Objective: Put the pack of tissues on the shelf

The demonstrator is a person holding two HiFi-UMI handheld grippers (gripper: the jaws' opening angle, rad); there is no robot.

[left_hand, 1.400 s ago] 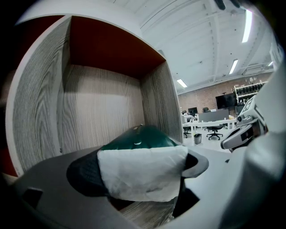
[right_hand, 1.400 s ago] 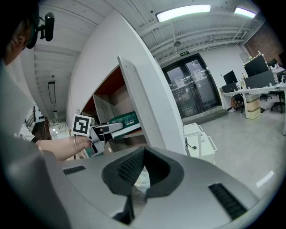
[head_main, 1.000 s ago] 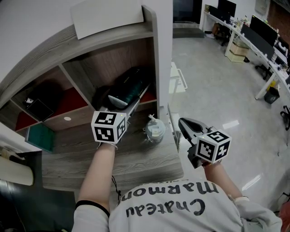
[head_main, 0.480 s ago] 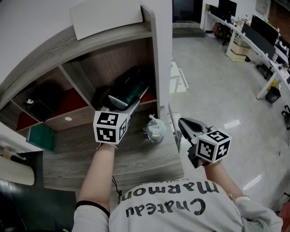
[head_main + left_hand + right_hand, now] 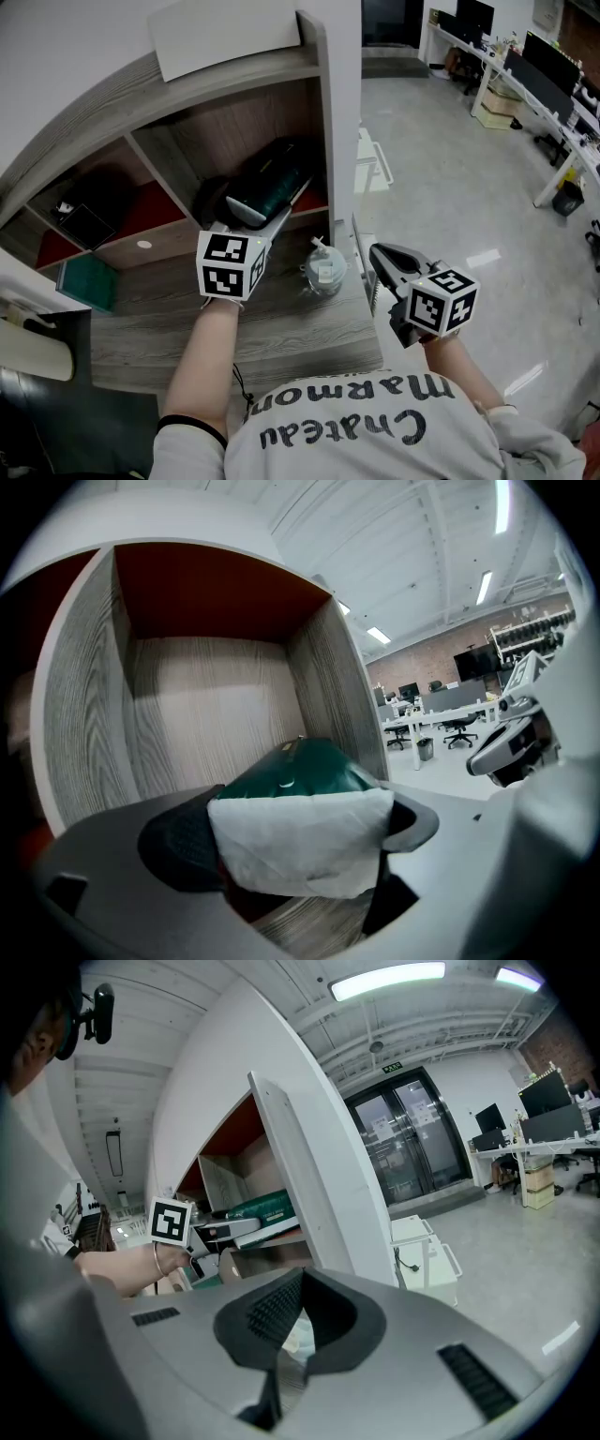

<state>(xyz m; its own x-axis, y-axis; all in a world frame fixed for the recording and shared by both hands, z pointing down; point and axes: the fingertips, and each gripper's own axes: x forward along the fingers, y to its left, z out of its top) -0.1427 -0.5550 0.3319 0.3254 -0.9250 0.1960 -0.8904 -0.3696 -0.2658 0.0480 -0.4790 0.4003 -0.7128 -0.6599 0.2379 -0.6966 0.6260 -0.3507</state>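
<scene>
Left gripper is clamped on the pack of tissues. Its own camera shows me the pack's white end squeezed between the two dark jaws. The green body runs away from the lens into a wood-lined compartment with a red ceiling.

From the head view I get what that camera cannot give. The pack sits tilted in the right-hand compartment of the shelf, with the left gripper reaching up to it from above the desk top. A small clear jar stands on that desk top, just right of the left gripper's marker cube.

Right gripper hangs past the desk's right edge, over the office floor, well apart from the pack. In its own view the right gripper has its jaws drawn almost together with nothing held, and only a thin slit shows something pale behind them. That view also gives me the side-on look: the pack rests at the compartment's front edge, with the left marker cube and the person's wrist beside it.
</scene>
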